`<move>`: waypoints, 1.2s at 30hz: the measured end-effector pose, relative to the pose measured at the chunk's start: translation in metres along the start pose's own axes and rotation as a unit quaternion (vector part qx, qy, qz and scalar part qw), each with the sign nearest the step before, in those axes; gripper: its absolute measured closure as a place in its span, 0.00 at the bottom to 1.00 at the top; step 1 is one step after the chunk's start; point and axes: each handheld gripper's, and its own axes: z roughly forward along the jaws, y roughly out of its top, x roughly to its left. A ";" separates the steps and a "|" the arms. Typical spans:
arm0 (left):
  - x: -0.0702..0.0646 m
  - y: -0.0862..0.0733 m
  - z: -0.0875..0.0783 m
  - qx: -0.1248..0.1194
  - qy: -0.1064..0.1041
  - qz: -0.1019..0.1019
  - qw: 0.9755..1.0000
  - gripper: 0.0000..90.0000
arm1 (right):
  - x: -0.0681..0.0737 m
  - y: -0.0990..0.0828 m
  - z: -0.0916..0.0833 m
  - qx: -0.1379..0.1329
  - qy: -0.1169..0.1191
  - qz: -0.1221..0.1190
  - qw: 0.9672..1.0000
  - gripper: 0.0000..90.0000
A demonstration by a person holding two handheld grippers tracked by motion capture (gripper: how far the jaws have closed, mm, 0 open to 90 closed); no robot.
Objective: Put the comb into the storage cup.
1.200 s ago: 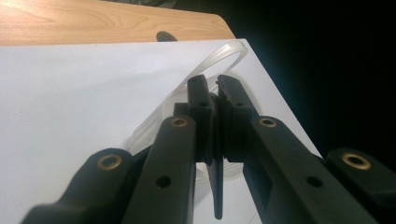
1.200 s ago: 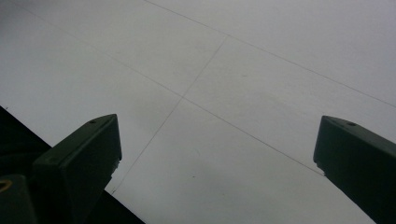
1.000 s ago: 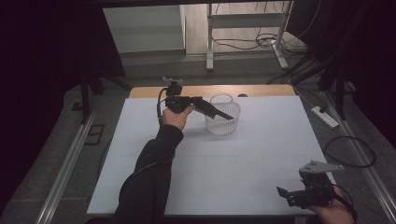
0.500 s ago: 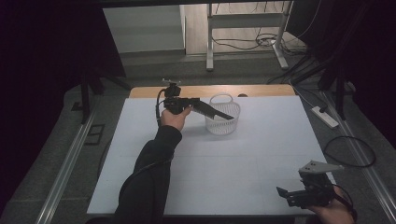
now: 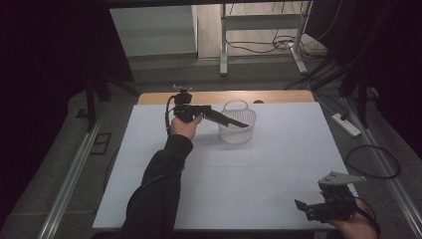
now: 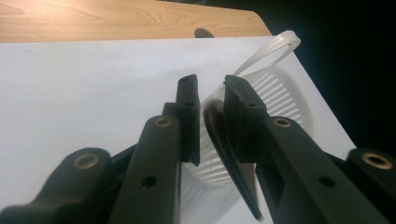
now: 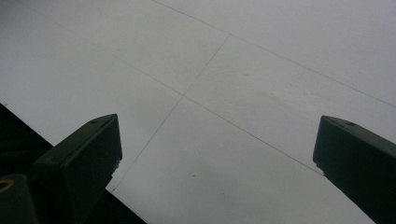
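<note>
Left gripper view, your left gripper jaws just easing apart, dark blade-like object between them over basket, right gripper released.

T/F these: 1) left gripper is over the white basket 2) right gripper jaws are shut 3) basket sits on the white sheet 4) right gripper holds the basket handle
1) The left gripper is over the white basket. True: its jaws reach over the rim; they have just been opening, with a dark thing between them.
2) The right gripper has its jaws shut. False: they stand wide apart.
3) The basket sits on the white sheet. True.
4) The right gripper holds the basket handle. False: it holds nothing, at the near right edge, far from the basket.
</note>
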 end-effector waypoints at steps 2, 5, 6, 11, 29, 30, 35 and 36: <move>0.000 0.000 -0.001 0.000 0.005 0.003 1.000 0.82 | 0.000 0.000 0.000 0.000 0.000 0.000 1.000 0.02; 0.000 0.001 -0.001 -0.001 0.012 0.003 1.000 0.79 | 0.000 0.000 0.000 0.001 0.000 0.000 1.000 0.02; 0.000 0.001 -0.002 -0.001 0.013 0.003 1.000 0.78 | 0.000 0.000 0.000 0.001 0.000 0.000 1.000 0.02; 0.000 0.001 -0.002 0.002 0.017 0.010 1.000 0.74 | 0.000 0.000 0.000 0.001 0.000 -0.001 1.000 0.02; -0.009 0.004 -0.009 0.005 0.044 0.073 0.996 0.39 | 0.000 0.000 0.000 0.001 -0.001 -0.001 1.000 0.01; -0.009 0.005 -0.010 0.006 0.044 0.075 0.996 0.36 | 0.000 0.000 0.000 0.001 -0.002 -0.001 1.000 0.01; -0.010 0.004 -0.016 0.000 0.036 0.080 0.996 0.26 | 0.000 0.000 0.000 0.001 -0.003 0.000 1.000 0.00; -0.010 0.003 -0.017 0.002 0.036 0.083 0.996 0.24 | 0.000 0.000 0.000 0.001 -0.003 0.000 1.000 0.00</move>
